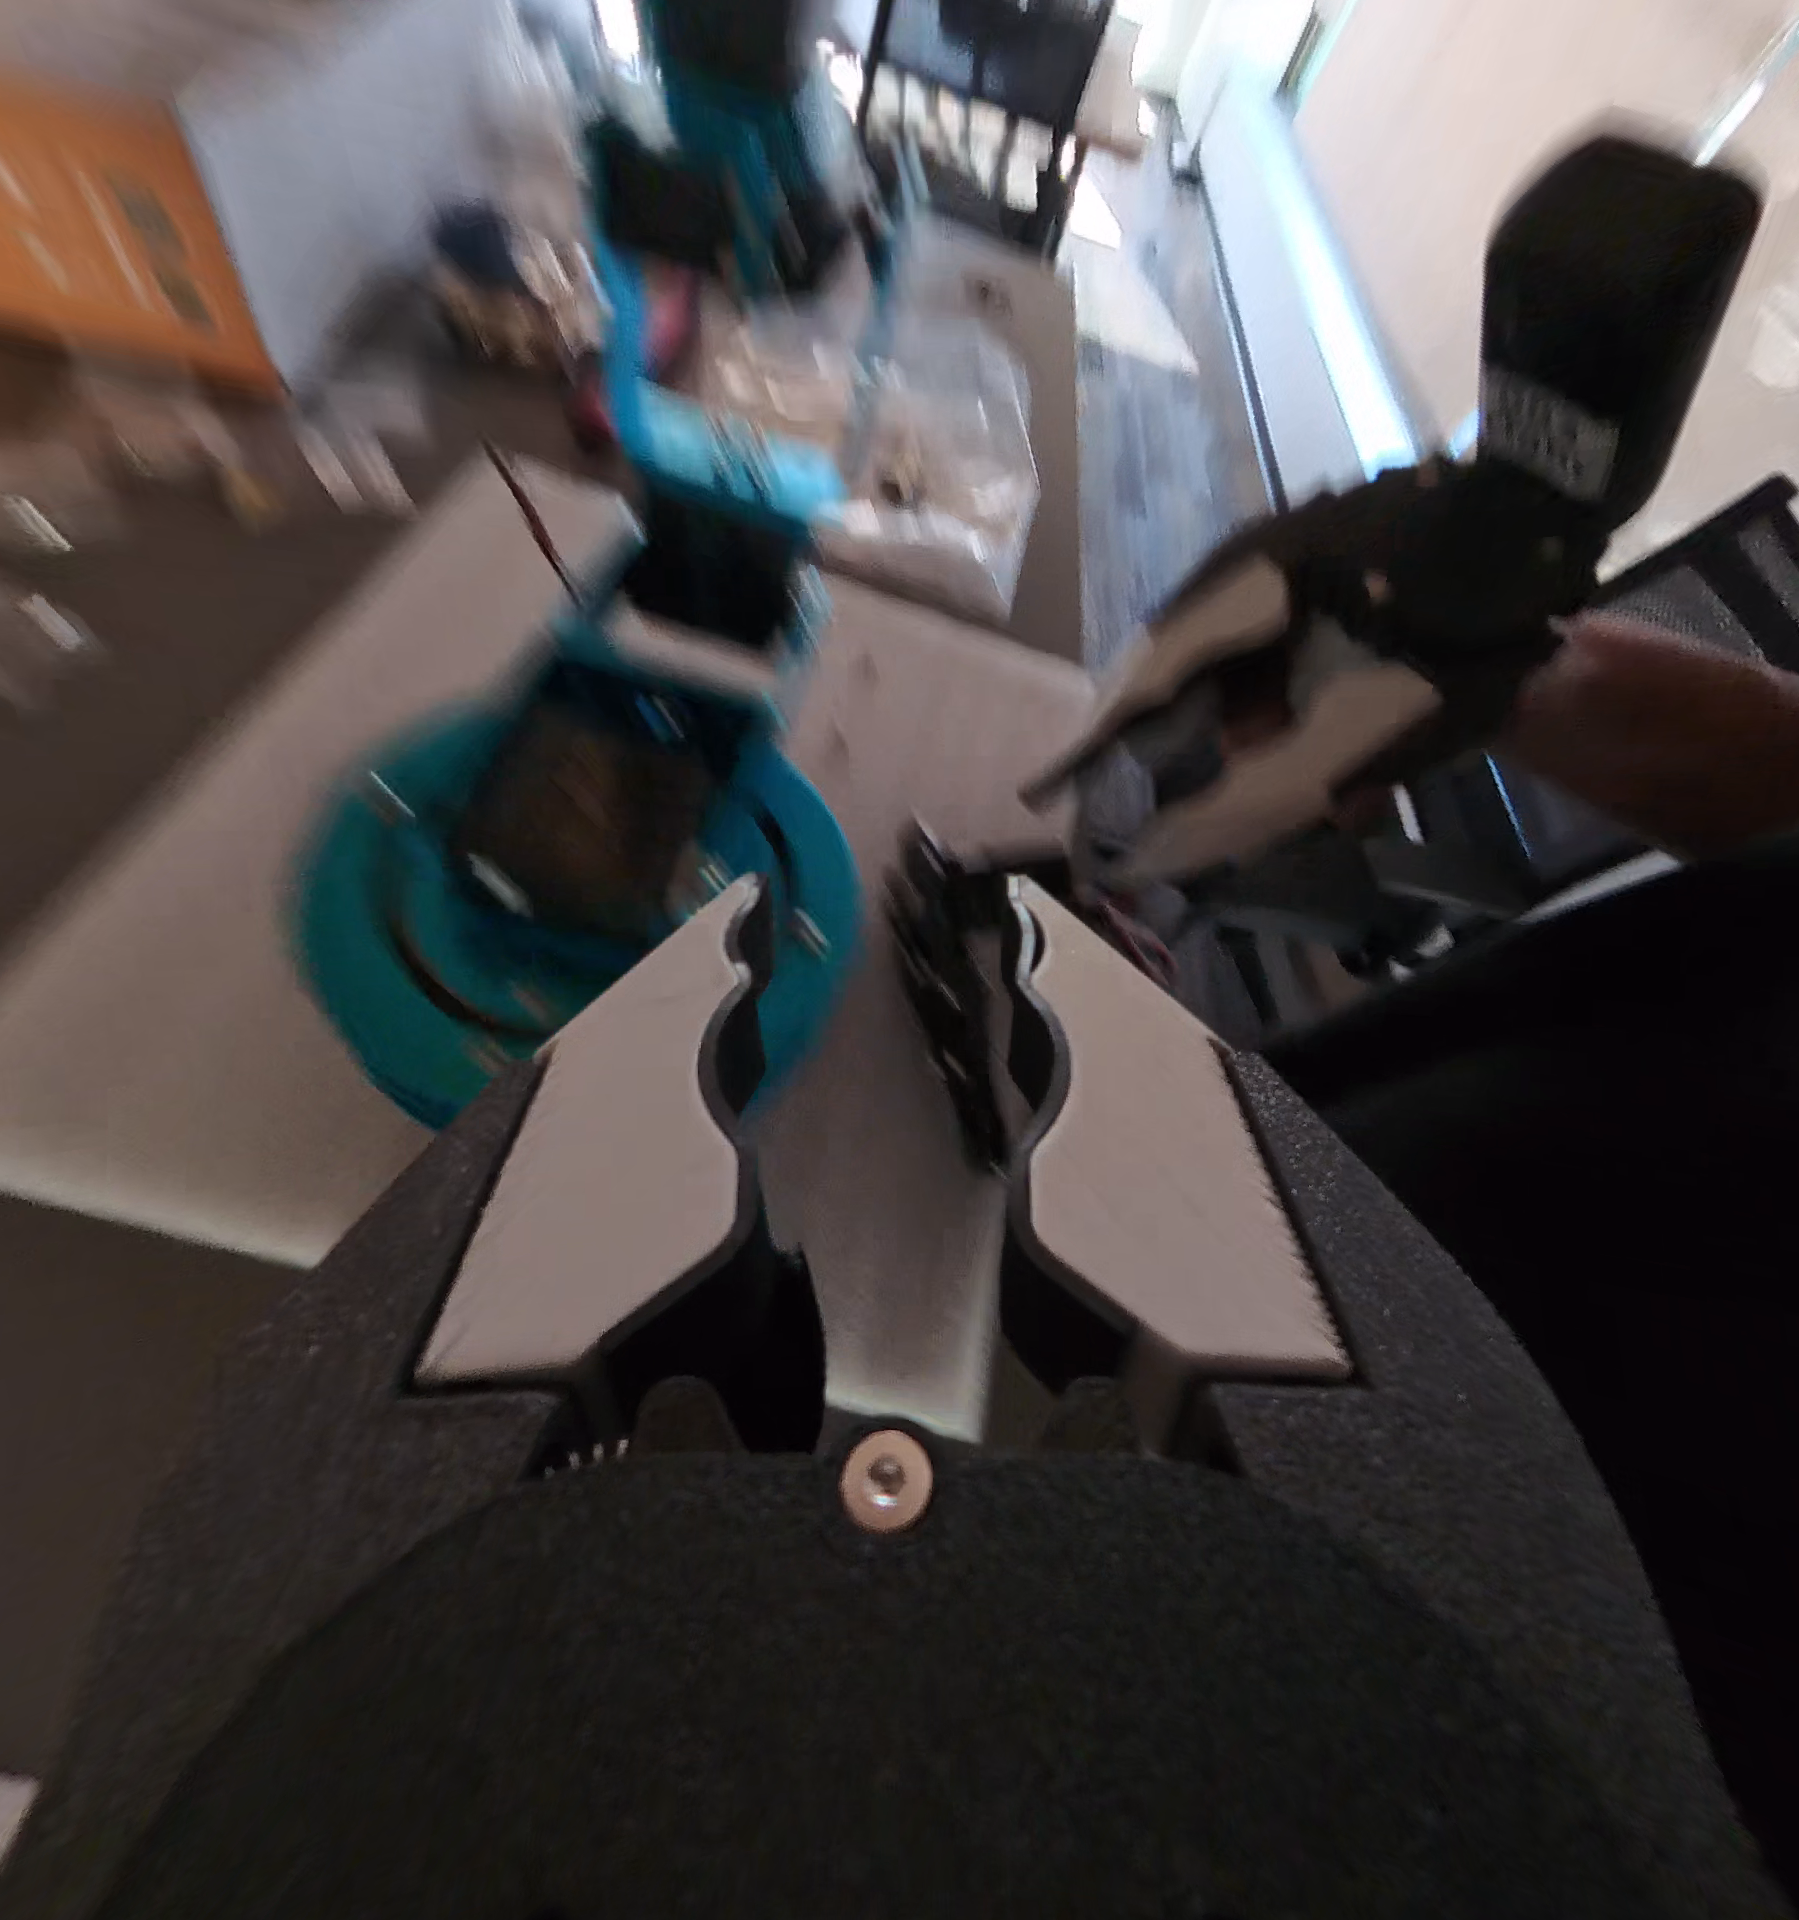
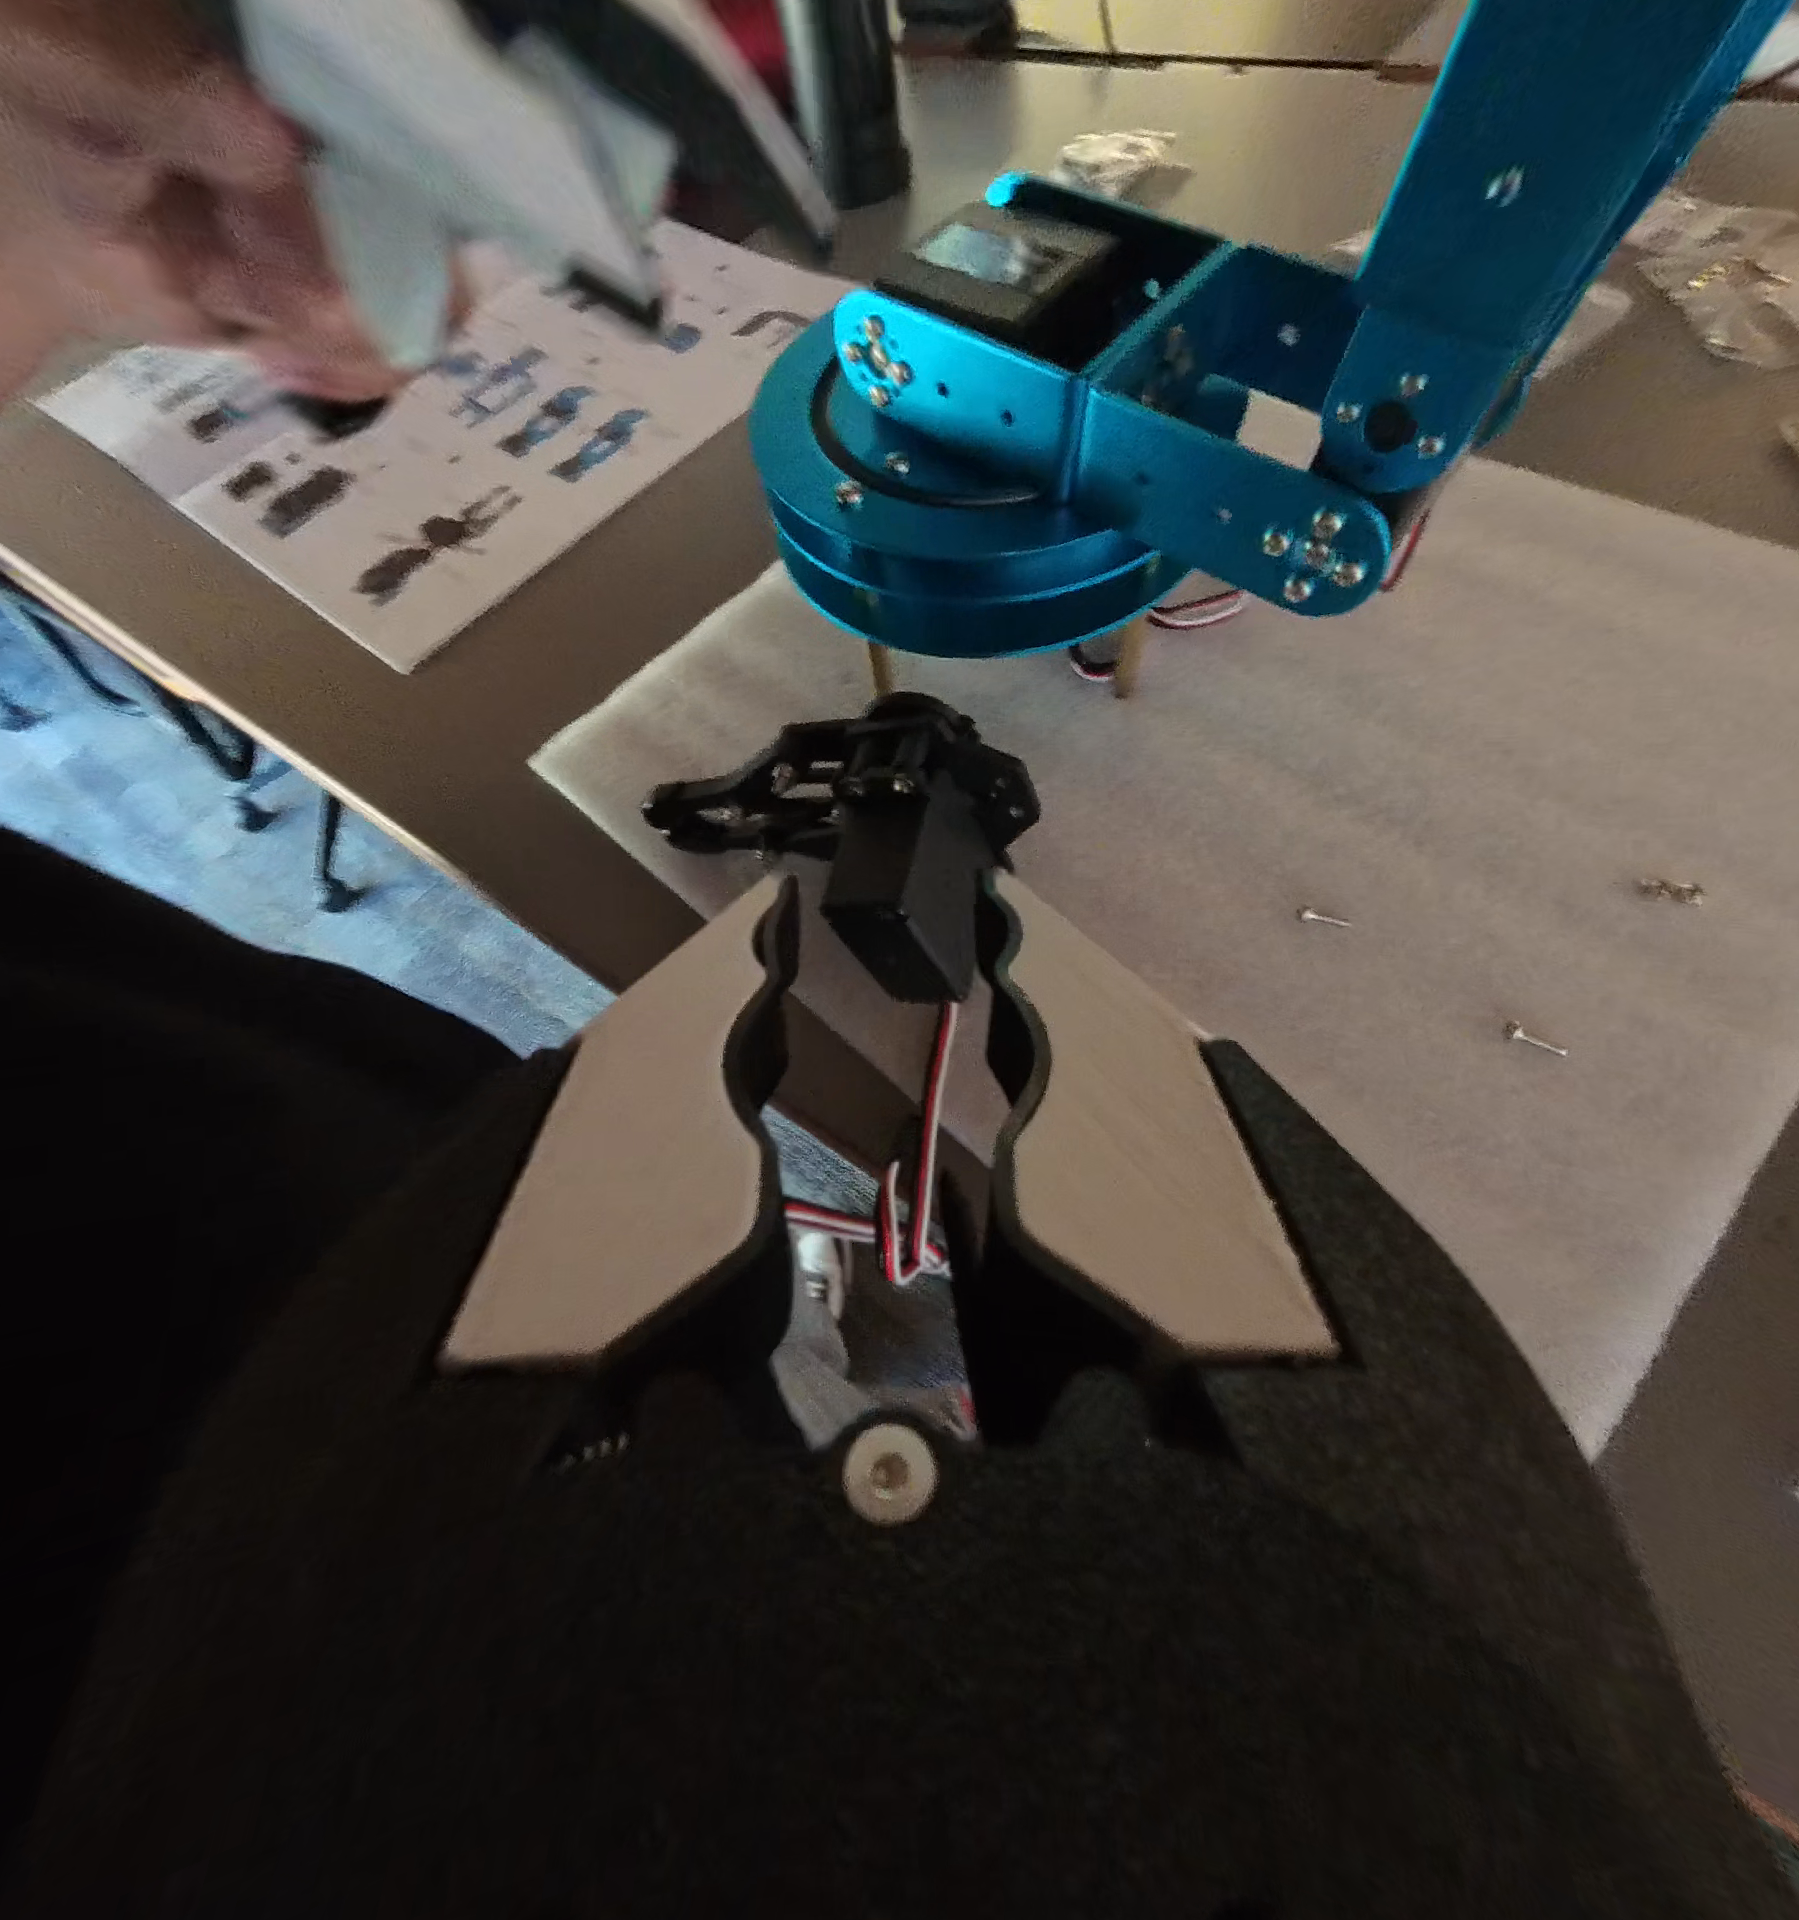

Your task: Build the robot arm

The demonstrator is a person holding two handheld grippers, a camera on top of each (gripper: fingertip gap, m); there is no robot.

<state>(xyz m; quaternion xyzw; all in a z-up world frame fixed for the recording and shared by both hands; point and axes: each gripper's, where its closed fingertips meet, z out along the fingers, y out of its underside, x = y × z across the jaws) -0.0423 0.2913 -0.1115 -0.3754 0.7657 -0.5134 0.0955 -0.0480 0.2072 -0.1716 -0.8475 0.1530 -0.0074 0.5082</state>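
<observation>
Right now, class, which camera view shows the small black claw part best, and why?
The right wrist view: the black claw part is sharp and central, shut in the right tongs. The left wrist view shows it only as a motion-blurred dark shape beside the left tongs.

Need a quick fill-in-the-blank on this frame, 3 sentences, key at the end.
1. The right gripper is shut on a small ____ claw-and-servo assembly.
2. The kit arm's round base is ____ in colour.
3. Loose ____ lie on the white mat to the right of the right gripper.

Missing words: black; blue; screws
</observation>
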